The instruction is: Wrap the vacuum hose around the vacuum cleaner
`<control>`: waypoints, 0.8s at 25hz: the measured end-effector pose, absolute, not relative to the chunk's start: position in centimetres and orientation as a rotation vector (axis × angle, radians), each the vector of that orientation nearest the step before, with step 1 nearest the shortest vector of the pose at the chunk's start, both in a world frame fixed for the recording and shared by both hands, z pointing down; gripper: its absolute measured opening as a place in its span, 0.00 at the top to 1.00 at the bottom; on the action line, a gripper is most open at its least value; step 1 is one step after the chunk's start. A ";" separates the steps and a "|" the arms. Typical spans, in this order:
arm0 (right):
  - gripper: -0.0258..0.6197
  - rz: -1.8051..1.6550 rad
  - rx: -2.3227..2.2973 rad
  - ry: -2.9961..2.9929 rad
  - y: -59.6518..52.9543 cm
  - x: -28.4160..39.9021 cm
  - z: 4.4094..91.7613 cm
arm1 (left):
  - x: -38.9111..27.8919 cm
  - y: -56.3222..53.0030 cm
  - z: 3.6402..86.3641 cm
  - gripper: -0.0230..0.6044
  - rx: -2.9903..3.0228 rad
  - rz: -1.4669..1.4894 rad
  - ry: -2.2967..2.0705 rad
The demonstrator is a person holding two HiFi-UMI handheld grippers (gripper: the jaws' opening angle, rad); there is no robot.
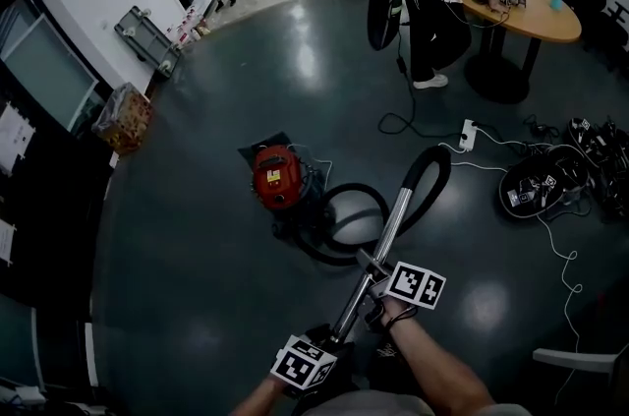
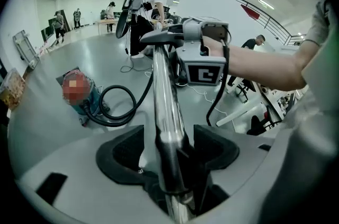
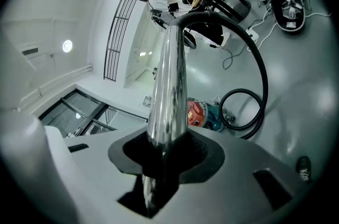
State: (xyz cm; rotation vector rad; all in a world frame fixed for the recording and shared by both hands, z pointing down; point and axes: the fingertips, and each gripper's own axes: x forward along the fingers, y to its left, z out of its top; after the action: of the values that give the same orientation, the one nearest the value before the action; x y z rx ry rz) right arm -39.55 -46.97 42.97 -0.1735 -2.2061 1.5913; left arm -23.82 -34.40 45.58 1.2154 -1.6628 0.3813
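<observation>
1. Only the head view shows both grippers on the metal tube (image 1: 389, 225). The right gripper (image 1: 378, 268) is nearer the vacuum cleaner (image 1: 278, 178), and the left gripper (image 1: 332, 333) is farther from it, at the tube's lower end.
2. Only the left gripper view shows that its fingers (image 2: 123, 151) stand spread. The tube runs between them, unclamped, with a gap on one side.
3. The right gripper view shows its jaws closed firmly on the tube.
4. The hose (image 3: 264, 80) arcs from the tube's top end down to a loop on the floor just beside the vacuum cleaner. It is not wound around it and is well apart from both grippers' fingers.
</observation>
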 end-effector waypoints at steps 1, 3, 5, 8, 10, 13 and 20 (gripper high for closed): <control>0.76 1.605 -0.159 -2.210 -47.6 -39.7 43.0 | -23.5 -33.9 45.3 0.51 1.219 0.386 -1.652; 0.76 1.621 -0.138 -2.216 -48.8 -40.0 43.1 | -23.3 -33.2 44.8 0.51 1.223 0.387 -1.644; 0.76 1.614 -0.128 -2.228 -49.7 -40.4 43.5 | -23.7 -32.9 44.2 0.51 1.225 0.385 -1.658; 0.76 1.552 -0.120 -2.260 -51.2 -40.7 44.4 | -25.3 -32.9 43.0 0.51 1.224 0.406 -1.705; 0.76 1.468 -0.133 -2.286 -51.8 -40.7 45.2 | -26.2 -32.9 42.5 0.51 1.221 0.412 -1.730; 0.76 1.312 -0.198 -2.315 -51.7 -40.6 46.4 | -27.0 -33.0 43.0 0.51 1.225 0.418 -1.725; 0.76 0.977 -0.385 -2.343 -49.2 -41.5 48.4 | -29.8 -35.0 44.3 0.51 1.315 0.539 -1.734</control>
State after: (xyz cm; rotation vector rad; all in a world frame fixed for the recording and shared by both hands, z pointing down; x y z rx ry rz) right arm -41.51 -49.16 48.41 -0.3850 -2.3430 0.9771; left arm -29.77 -35.04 44.32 1.3152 -1.7340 0.5393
